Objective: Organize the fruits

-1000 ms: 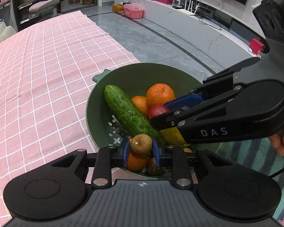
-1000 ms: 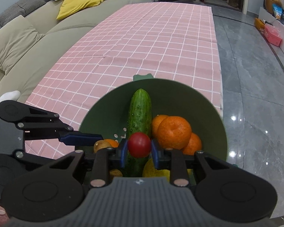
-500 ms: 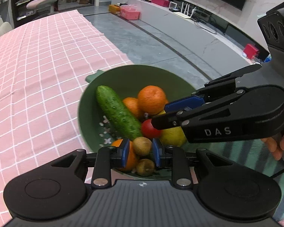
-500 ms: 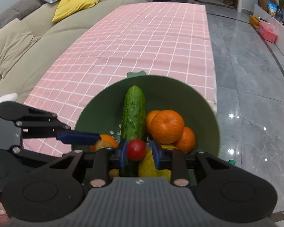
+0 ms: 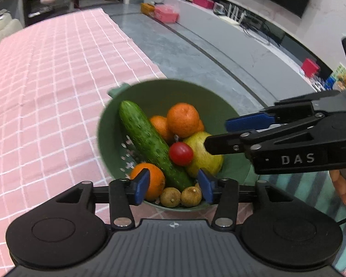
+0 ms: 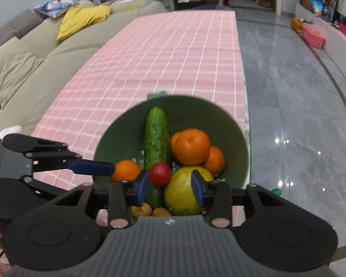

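Note:
A green colander (image 5: 196, 92) (image 6: 219, 115) at the table's near end holds a cucumber (image 5: 147, 138) (image 6: 156, 136), several oranges (image 5: 183, 120) (image 6: 192, 146), a yellow-green pear (image 5: 204, 159) (image 6: 182, 191), a red tomato (image 5: 181, 153) (image 6: 160, 173) and two small brown fruits (image 5: 181, 196) (image 6: 141, 209). My left gripper (image 5: 173, 185) is open and empty above the brown fruits at the colander's near rim. My right gripper (image 6: 170, 187) is open and empty just behind the tomato, which rests on the pile.
The pink checked tablecloth (image 5: 46, 92) (image 6: 173, 57) stretches far beyond the colander. A beige sofa (image 6: 34, 57) runs along the left. Grey tiled floor (image 6: 299, 115) lies to the right of the table edge. A striped teal mat (image 5: 276, 196) lies near the colander.
Both grippers have opened. The left let go of the small brown fruit and the right let go of the tomato; both fruits now lie in the colander. Both grippers have drawn back slightly.

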Motion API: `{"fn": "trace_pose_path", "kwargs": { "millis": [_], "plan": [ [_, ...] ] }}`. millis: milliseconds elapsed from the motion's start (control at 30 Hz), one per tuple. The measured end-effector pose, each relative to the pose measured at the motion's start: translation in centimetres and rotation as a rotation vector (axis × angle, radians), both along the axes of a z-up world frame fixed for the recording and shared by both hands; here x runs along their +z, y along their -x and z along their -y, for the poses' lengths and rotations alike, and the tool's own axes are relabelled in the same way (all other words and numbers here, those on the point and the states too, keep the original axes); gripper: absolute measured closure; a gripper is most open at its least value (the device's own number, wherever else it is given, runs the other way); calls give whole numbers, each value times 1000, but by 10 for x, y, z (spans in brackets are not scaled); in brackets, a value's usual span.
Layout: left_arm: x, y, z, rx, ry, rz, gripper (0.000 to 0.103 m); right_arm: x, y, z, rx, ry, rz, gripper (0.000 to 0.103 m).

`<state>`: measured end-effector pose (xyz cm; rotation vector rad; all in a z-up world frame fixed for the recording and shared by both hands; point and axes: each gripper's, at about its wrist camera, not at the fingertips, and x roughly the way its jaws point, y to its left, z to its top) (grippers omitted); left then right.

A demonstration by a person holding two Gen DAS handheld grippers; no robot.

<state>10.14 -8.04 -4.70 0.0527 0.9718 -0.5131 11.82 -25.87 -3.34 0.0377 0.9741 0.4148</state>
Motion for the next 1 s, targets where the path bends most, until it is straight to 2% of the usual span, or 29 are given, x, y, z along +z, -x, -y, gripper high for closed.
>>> {"fn": "trace_pose_path", "kwargs": {
  "millis": [67, 233, 333, 500, 633, 767, 867, 933, 1000],
  "plan": [
    [9, 5, -6, 35, -1, 35, 37, 10, 3, 2, -14, -5, 34, 56],
    [33, 18, -25, 161, 14, 110, 31, 36, 17, 3, -40, -19, 132, 36],
    [47, 27, -36, 219, 35, 132, 31, 50, 29, 2, -53, -21, 188, 30],
    [67, 48, -41, 249, 3, 230, 30, 64, 57, -2, -92, -15, 272, 18],
    [79, 62, -43, 280, -19, 292, 21, 66, 78, -5, -123, -33, 273, 15],
    [82, 71, -44, 306, -43, 311, 16, 62, 97, -14, -127, -16, 256, 14],
    [80, 79, -45, 313, -74, 327, 15, 58, 106, -21, -123, -12, 238, 12],
    [77, 82, -47, 339, -98, 318, 15, 55, 111, -26, -124, -2, 234, 7],
    [72, 84, -50, 358, -109, 305, 15, 52, 114, -31, -119, 9, 231, 7]
  ]
}}
